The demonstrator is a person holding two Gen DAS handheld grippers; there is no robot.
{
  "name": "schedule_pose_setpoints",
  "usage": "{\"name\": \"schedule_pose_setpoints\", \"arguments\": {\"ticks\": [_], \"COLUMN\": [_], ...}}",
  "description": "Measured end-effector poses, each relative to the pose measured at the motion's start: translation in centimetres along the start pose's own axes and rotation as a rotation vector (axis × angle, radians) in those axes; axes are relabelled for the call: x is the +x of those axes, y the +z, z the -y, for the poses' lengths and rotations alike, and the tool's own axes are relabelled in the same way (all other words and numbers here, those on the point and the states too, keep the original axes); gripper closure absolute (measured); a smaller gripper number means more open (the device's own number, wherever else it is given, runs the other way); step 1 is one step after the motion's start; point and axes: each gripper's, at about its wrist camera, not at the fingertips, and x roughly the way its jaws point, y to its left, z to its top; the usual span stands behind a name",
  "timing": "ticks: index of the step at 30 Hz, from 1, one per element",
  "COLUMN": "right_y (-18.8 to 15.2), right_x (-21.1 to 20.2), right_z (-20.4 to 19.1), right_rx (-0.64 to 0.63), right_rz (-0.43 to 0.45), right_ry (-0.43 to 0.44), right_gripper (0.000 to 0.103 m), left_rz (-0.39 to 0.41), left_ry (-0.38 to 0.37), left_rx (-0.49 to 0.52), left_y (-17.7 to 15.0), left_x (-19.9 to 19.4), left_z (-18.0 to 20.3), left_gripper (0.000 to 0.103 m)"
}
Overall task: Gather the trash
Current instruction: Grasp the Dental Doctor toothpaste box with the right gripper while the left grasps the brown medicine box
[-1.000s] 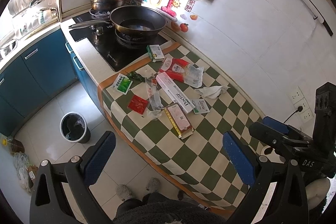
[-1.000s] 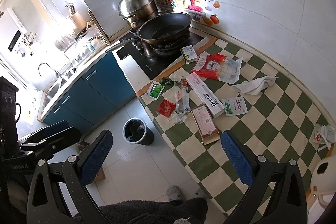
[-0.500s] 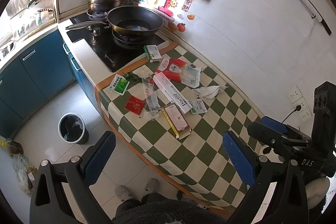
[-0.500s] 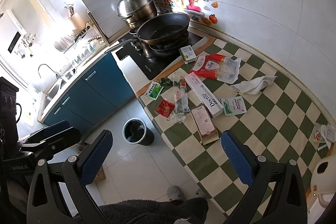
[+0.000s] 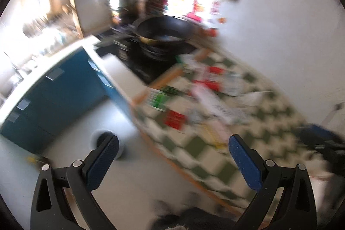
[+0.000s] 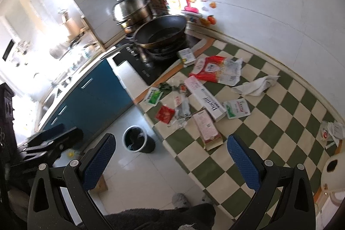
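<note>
- Left gripper: jaws spread wide, nothing between them; view heavily motion-blurred.
- Right gripper: jaws spread wide, holding nothing, above the floor beside the counter edge.
- Trash on the checkered cloth: red sachet, long white box, pink box, crumpled tissue.
- Bin on the floor below the counter.

Wrappers on counter; bin on floor beside it.
</note>
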Motion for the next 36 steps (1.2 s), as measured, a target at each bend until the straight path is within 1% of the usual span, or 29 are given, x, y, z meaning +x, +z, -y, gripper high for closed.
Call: {"name": "schedule_pose_setpoints", "arguments": {"ticks": [1,3,5,7,9,12,13,15,16,17,18,20,21,24,25,26,27,28,29,30,32,34,36], "right_y": [0.2,0.2,0.3,0.9,1.8,3.3,4.1,5.1,5.8,6.2,6.8,7.3,7.6,8.0,8.1,8.2,8.2,8.2,8.2,8.3,8.7,9.2,9.7], "right_x": [0.7,2.2,4.5,7.7,11.0,16.2,18.7,22.3,25.2,26.8,29.4,32.7,35.1,38.8,39.9,41.1,41.8,42.5,42.9,43.0,42.6,41.5,40.2], "right_z": [0.3,0.6,1.1,1.9,2.4,3.3,3.5,3.8,4.0,4.3,4.5,4.7,4.6,4.4,4.3,4.3,4.3,4.3,4.4,4.5,5.2,6.3,7.4], "right_rx": [0.013,0.029,0.033,0.035,0.033,0.017,-0.002,-0.025,-0.042,-0.053,-0.073,-0.109,-0.141,-0.192,-0.208,-0.224,-0.232,-0.236,-0.237,-0.237,-0.218,-0.177,-0.133], "right_rz": [0.002,0.001,-0.002,-0.027,-0.062,-0.113,-0.133,-0.160,-0.192,-0.215,-0.252,-0.294,-0.325,-0.368,-0.383,-0.399,-0.412,-0.427,-0.430,-0.421,-0.396,-0.375,-0.346], "right_ry": [-0.028,-0.088,-0.143,-0.196,-0.241,-0.268,-0.287,-0.297,-0.300,-0.301,-0.299,-0.297,-0.298,-0.303,-0.305,-0.300,-0.290,-0.266,-0.255,-0.247,-0.234,-0.230,-0.226], "right_gripper": [0.000,0.000,0.000,0.000,0.000,0.000,0.000,0.000,0.000,0.000,0.000,0.000,0.000,0.002,0.006,0.016,0.023,0.039,0.044,0.044,0.051,0.052,0.052], "left_rz": [0.005,-0.007,-0.039,-0.074,-0.136,-0.228,-0.247,-0.299,-0.329,-0.362,-0.397,-0.449,-0.476,-0.527,-0.539,-0.548,-0.555,-0.560,-0.566,-0.571,-0.577,-0.583,-0.595], "left_ry": [0.056,0.110,0.135,0.148,0.162,0.179,0.189,0.216,0.221,0.214,0.203,0.191,0.190,0.174,0.172,0.166,0.154,0.147,0.144,0.136,0.110,0.080,0.029], "left_rx": [0.016,0.027,0.031,0.031,0.022,-0.016,-0.028,-0.049,-0.056,-0.066,-0.071,-0.061,-0.053,-0.044,-0.042,-0.042,-0.041,-0.037,-0.029,-0.025,-0.023,-0.015,-0.011], "left_y": [0.1,0.2,0.2,0.3,0.6,1.4,1.5,1.4,1.3,1.2,1.1,0.9,0.9,0.7,0.7,0.7,0.8,0.9,1.0,1.1,1.4,1.3,0.9], "left_x": [1.1,3.2,6.1,8.9,12.2,17.0,18.3,21.5,22.8,24.1,25.4,27.9,29.3,31.9,32.3,32.8,33.1,33.4,33.5,33.6,33.3,32.6,31.6], "left_z": [-0.2,-0.9,-1.7,-2.7,-3.1,-4.6,-4.9,-5.2,-5.1,-5.1,-4.8,-4.0,-3.5,-2.4,-2.1,-1.7,-1.4,-1.0,-0.6,-0.3,0.7,1.9,3.7], "left_gripper": [0.000,0.000,0.000,0.000,0.000,0.000,0.000,0.000,0.000,0.000,0.000,0.000,0.000,0.000,0.000,0.000,0.000,0.000,0.000,0.000,0.000,0.000,0.000]}}
